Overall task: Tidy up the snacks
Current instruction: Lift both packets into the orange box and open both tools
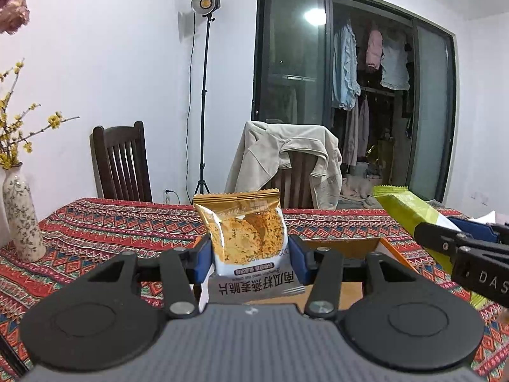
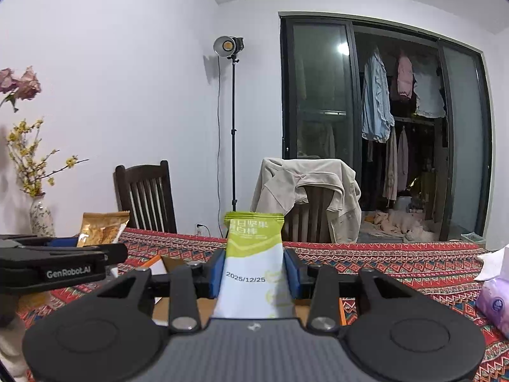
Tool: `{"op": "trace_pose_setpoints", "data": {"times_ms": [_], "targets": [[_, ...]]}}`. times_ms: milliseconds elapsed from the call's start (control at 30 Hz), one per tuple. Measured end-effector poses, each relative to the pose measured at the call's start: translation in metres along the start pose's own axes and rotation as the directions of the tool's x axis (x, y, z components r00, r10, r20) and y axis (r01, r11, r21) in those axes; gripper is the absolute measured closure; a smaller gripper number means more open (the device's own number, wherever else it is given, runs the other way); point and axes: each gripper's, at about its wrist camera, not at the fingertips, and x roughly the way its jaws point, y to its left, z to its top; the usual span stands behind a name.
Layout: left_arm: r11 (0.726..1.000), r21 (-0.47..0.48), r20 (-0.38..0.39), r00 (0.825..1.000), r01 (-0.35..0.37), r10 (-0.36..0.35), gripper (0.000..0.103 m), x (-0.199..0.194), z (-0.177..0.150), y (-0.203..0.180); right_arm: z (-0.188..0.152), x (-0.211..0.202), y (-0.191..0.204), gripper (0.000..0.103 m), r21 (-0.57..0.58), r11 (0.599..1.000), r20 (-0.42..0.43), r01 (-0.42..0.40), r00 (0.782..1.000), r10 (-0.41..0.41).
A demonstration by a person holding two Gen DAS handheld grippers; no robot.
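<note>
A cardboard box (image 1: pixel 346 248) with an orange rim sits on the patterned tablecloth (image 1: pixel 111 222) just past both grippers; only its flaps and a strip of brown inside wall show, and what it holds cannot be made out from either view. The left gripper (image 1: pixel 249 262) has its blue pads partly closed on the sides of a gold-topped cracker packet (image 1: pixel 246 232), pinching it upright above the box, the packet's printed lower end pointing back toward the camera. The right gripper (image 2: pixel 254 273) stands narrower, its pads pressed on a green-and-white nut bar (image 2: pixel 254 254) that rises at 12 o'clock over the same box, a date stamp readable on its white part. Each tool shows in the other's camera: from the left wrist the right one enters at 3 o'clock with the green bar sticking out at 2 o'clock; from the right wrist the left one lies at 9 o'clock with the gold packet above it. At 9 o'clock in the left view a flowered vase (image 1: pixel 24 222) with yellow sprigs stands on the cloth. Across the table are a dark wooden chair (image 1: pixel 122 162), a second chair draped with a beige jacket (image 1: pixel 286 156), a lamp on a stand (image 1: pixel 203 3), and a glass door with hanging clothes behind. Only the right wrist shows a purple tissue pack (image 2: pixel 494 302) at 3 o'clock on the cloth.
</note>
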Motion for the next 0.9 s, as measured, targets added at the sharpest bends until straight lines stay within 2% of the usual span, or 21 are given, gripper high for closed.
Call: {"op": "trace_pose_setpoints", "data": {"times_ms": [367,500,667,700,733,767,800,833,867,900], "targets": [[0.998,-0.057,-0.074,0.997,-0.034,0.03,0.052,0.058,-0.014,0.019,-0.024,0.055,-0.023,0.064,0.063,0.998,-0.079,0.023,0.997,-0.018],[0.998,-0.049,-0.132,0.991,-0.036,0.029,0.052,0.074,-0.025,0.024,-0.033,0.064,-0.031,0.064,0.086,0.996,-0.118,0.026,0.993,-0.016],[0.999,-0.011,-0.137,0.99,-0.03,0.029,0.051,0.076,-0.034,0.019,-0.042,0.069,-0.026,0.063,0.068,0.998,-0.147,0.018,0.989,-0.008],[1.0,-0.01,-0.132,0.991,-0.025,0.024,0.049,0.075,-0.036,0.019,-0.043,0.07,-0.025,0.062,0.064,0.998,-0.151,0.016,0.989,-0.007],[1.0,-0.013,-0.127,0.992,-0.015,0.013,0.04,0.073,-0.037,0.02,-0.044,0.07,-0.025,0.063,0.063,0.998,-0.153,0.014,0.988,-0.004],[1.0,-0.018,-0.119,0.993,-0.014,0.012,0.02,0.071,-0.037,0.02,-0.044,0.069,-0.025,0.055,0.066,0.998,-0.15,0.013,0.989,-0.003],[0.999,-0.021,-0.098,0.995,-0.029,0.027,0.013,0.068,-0.037,0.02,-0.045,0.067,-0.025,0.046,0.07,0.997,-0.149,0.011,0.989,-0.001],[0.999,-0.021,-0.075,0.996,-0.046,0.045,0.001,0.064,-0.037,0.02,-0.044,0.066,-0.026,0.022,0.079,0.997,-0.141,0.007,0.99,0.004],[0.998,-0.024,-0.052,0.997,-0.053,0.052,0.0,0.06,-0.037,0.02,-0.044,0.065,-0.027,0.002,0.085,0.996,-0.132,0.007,0.991,0.005],[0.998,-0.032,-0.034,0.998,-0.048,0.047,0.0,0.057,-0.036,0.021,-0.045,0.064,-0.028,0.0,0.089,0.996,-0.126,0.008,0.992,0.003]]}}
